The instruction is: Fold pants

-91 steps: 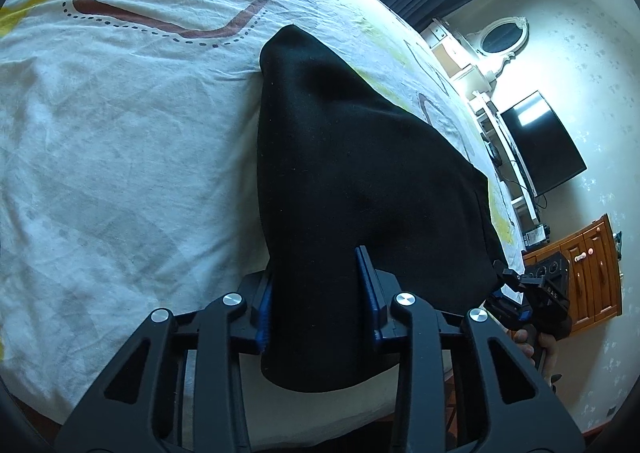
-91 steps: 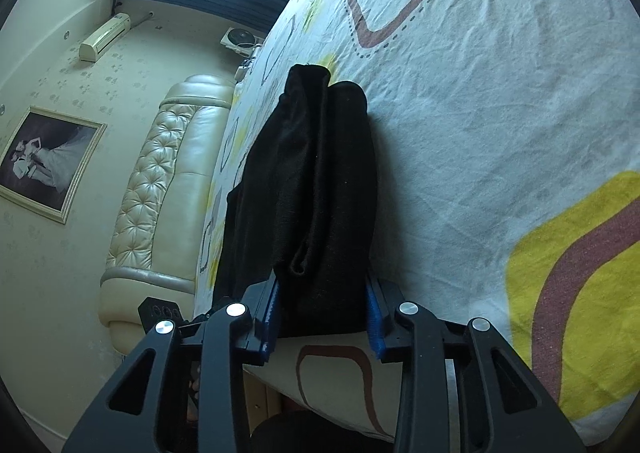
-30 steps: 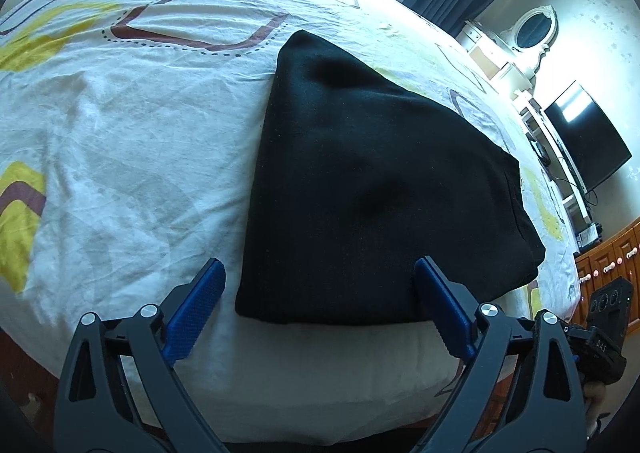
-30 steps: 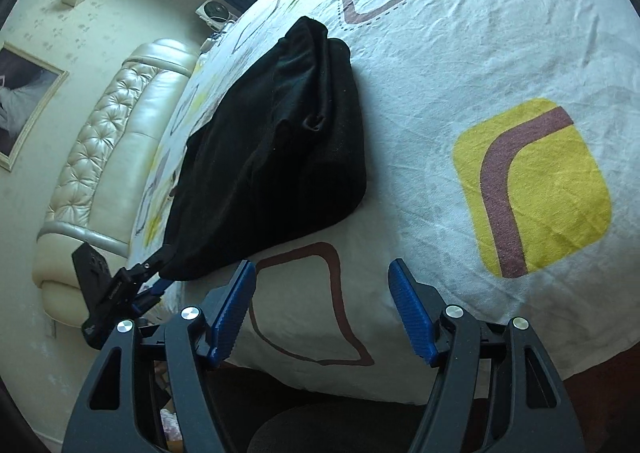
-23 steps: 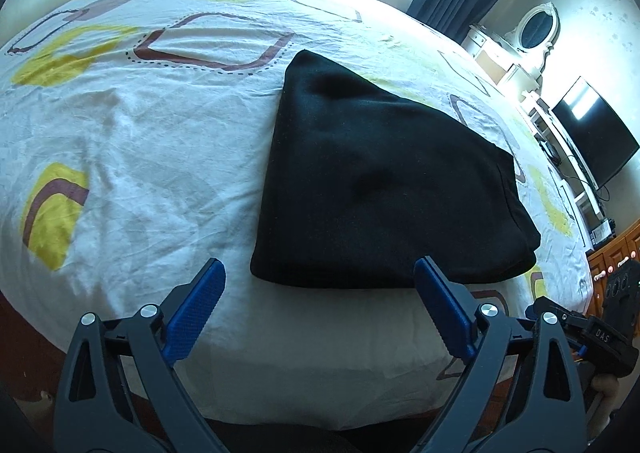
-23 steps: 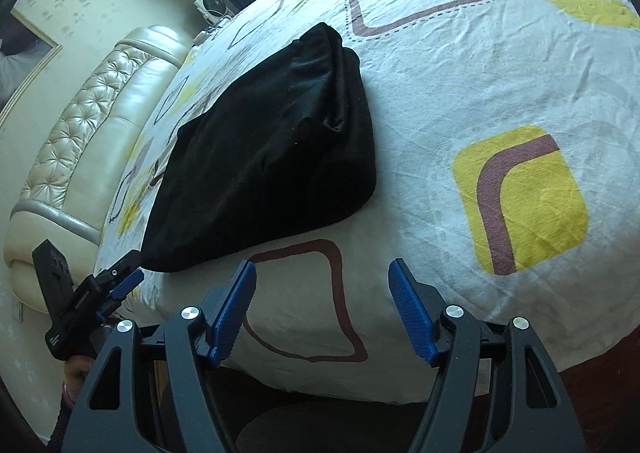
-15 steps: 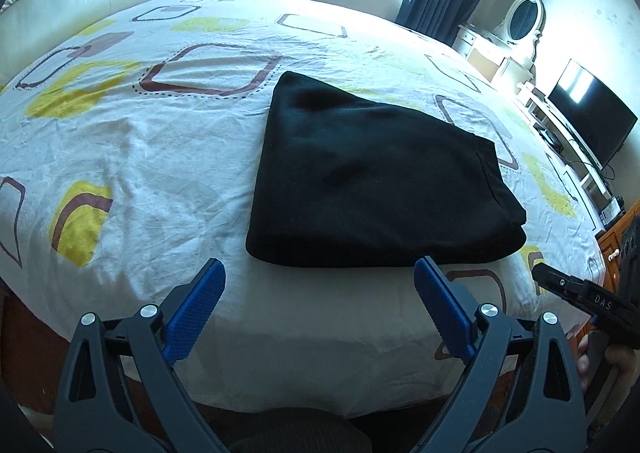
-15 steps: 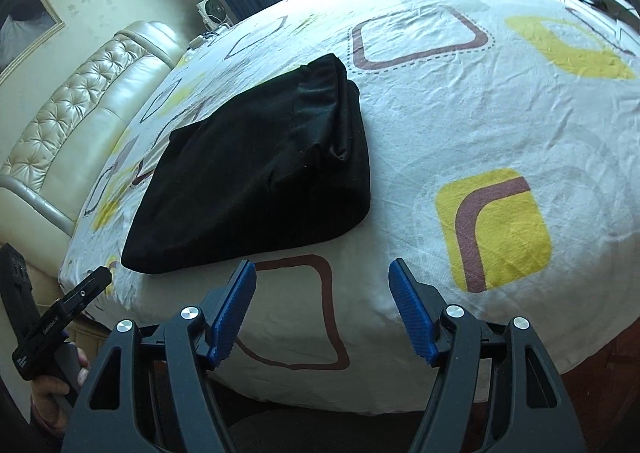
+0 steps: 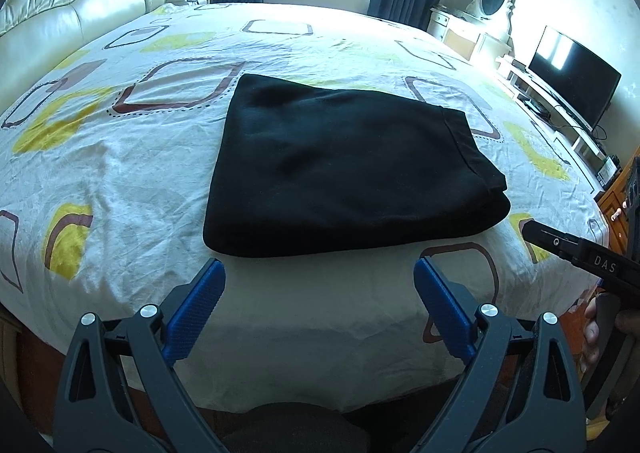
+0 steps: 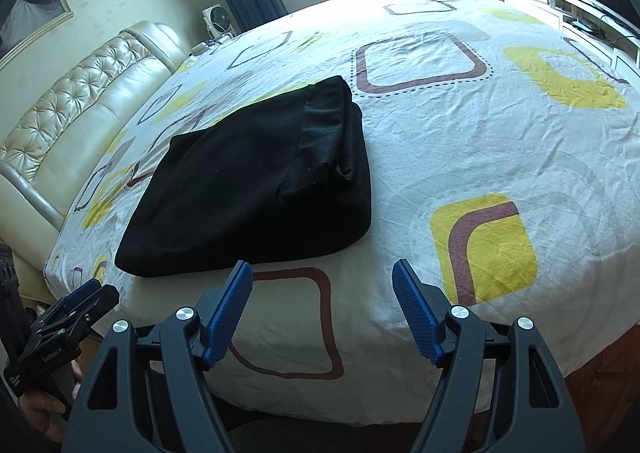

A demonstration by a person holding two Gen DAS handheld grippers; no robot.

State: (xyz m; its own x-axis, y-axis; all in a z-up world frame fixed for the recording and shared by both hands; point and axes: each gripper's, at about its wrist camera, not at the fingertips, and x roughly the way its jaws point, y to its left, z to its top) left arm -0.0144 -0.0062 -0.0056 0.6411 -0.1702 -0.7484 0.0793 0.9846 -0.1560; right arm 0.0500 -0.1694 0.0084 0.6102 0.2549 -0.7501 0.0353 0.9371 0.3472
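Both tongs are released and pulled back from the bed. The left tongs (image 9: pixel 319 285), at the bottom of the left wrist frame, have their blue pads spread wide with nothing between them, and the right tongs (image 10: pixel 322 287) stand the same way at the bottom of the right wrist frame. Three seconds ago each was clenched on the near edge of the cloth; half a second ago they were already apart, and the view has since backed off further, showing more of the room. The folded black fabric pants (image 9: pixel 344 169) lie flat in the centre of the left wrist frame, on the white bed sheet with yellow and brown rounded squares (image 9: pixel 132 157), their layered open end toward the right. In the right wrist frame the pants (image 10: pixel 256 189) sit left of centre, the cream tufted leather headboard (image 10: pixel 76 125) beyond them at the left edge.
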